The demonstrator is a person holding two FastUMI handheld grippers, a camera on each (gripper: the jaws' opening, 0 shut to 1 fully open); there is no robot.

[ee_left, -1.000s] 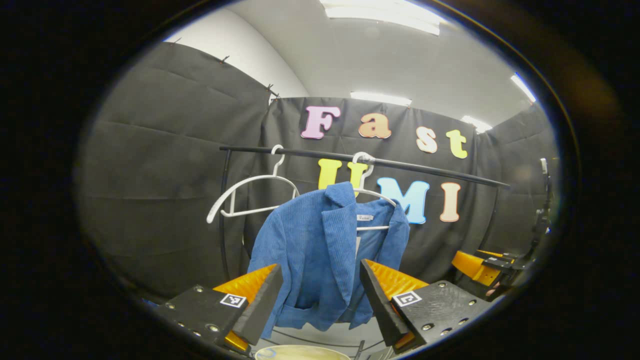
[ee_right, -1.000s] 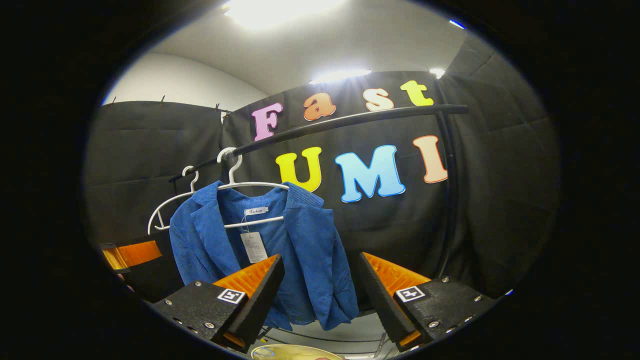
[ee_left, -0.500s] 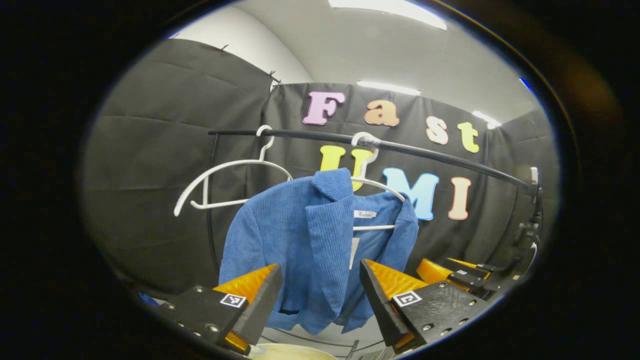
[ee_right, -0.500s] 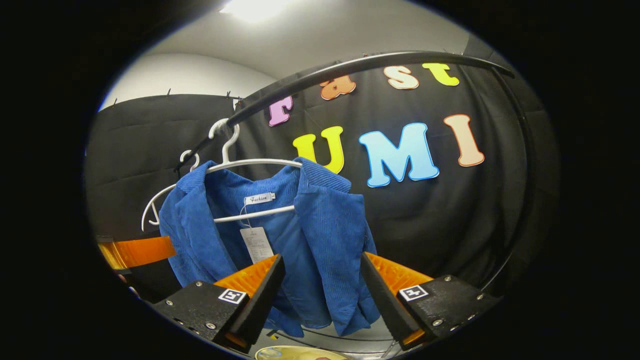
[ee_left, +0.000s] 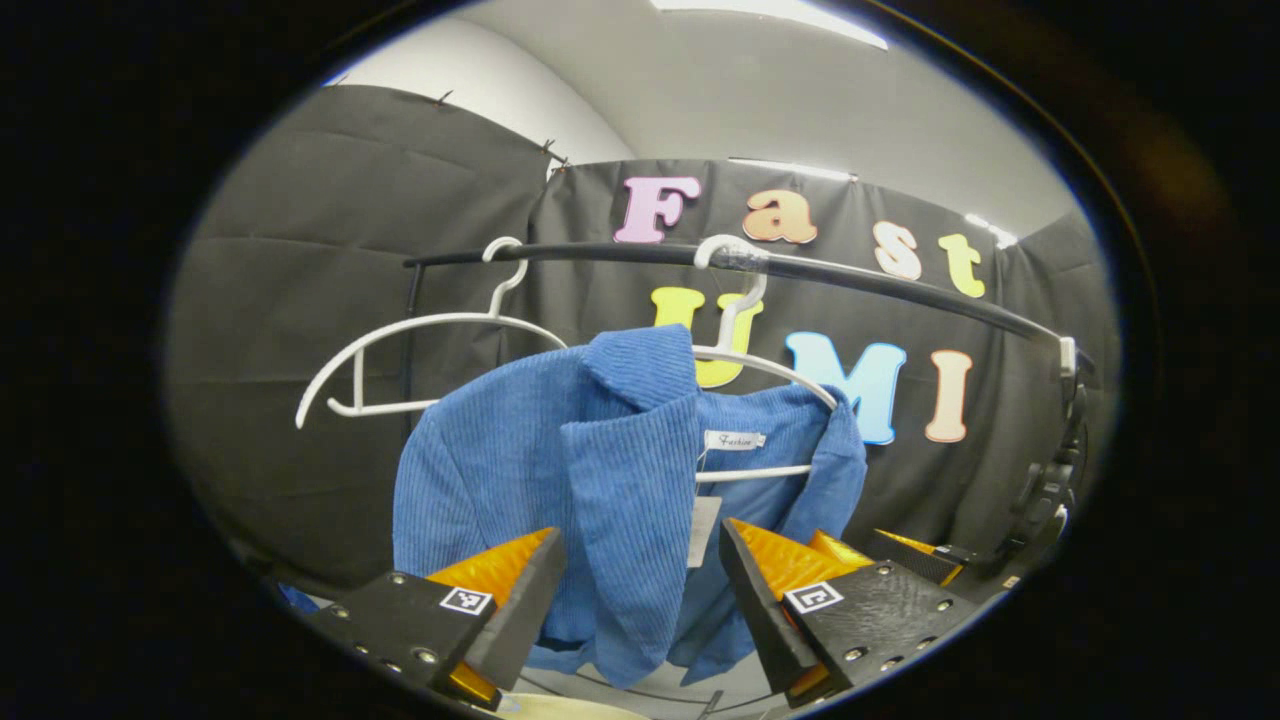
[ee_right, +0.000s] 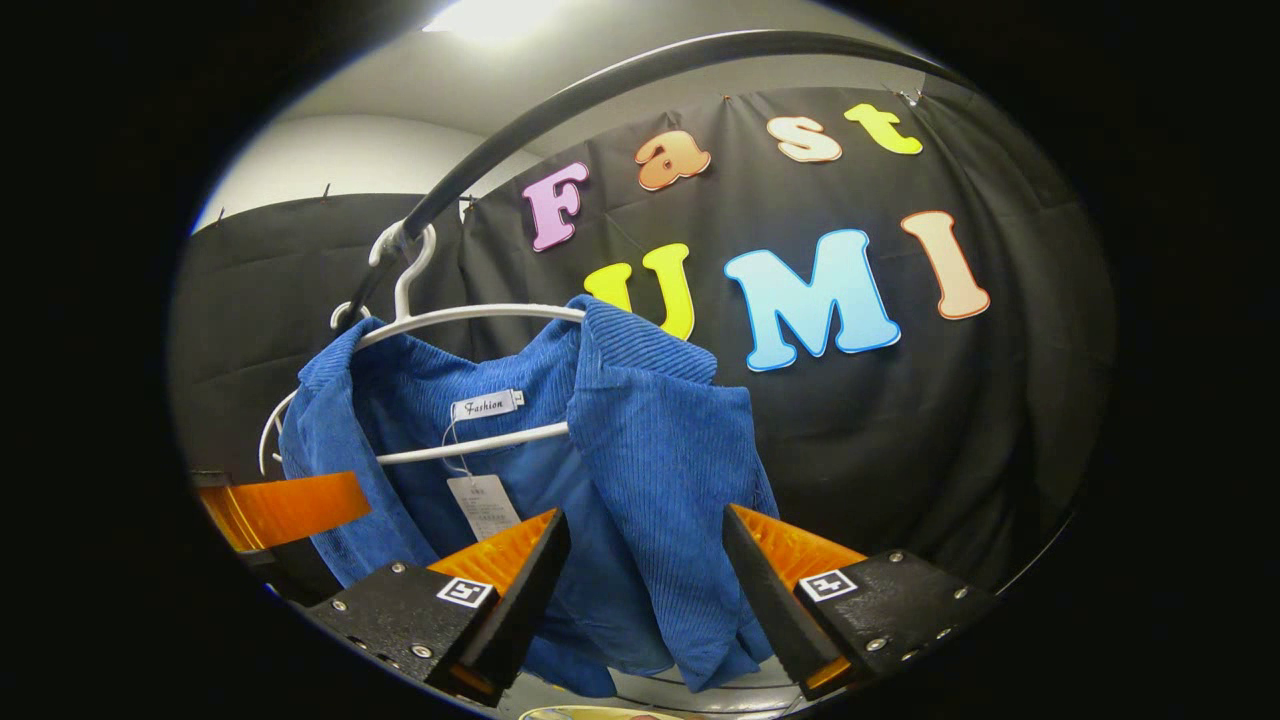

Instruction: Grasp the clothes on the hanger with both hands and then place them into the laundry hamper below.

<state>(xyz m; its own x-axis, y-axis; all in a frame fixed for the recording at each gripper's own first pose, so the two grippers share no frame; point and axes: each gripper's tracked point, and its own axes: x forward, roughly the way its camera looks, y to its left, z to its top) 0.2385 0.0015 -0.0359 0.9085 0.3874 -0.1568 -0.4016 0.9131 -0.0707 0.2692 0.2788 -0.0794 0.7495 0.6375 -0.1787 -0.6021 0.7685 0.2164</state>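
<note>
Left gripper (ee_left: 640, 590) stood wide open with nothing between its fingers, the front panel of a blue corduroy jacket (ee_left: 610, 480) hanging in the gap beyond them. Right gripper (ee_right: 645, 580) was likewise spread wide and empty, aimed at the same jacket's other front panel (ee_right: 650, 470). The jacket hung on a white hanger (ee_right: 470, 315) hooked over a black rail (ee_left: 850, 285). A second, bare white hanger (ee_left: 400, 345) hung beside it on the rail. A pale rim, possibly the laundry hamper (ee_left: 580, 708), showed at the bottom edge below the jacket.
</note>
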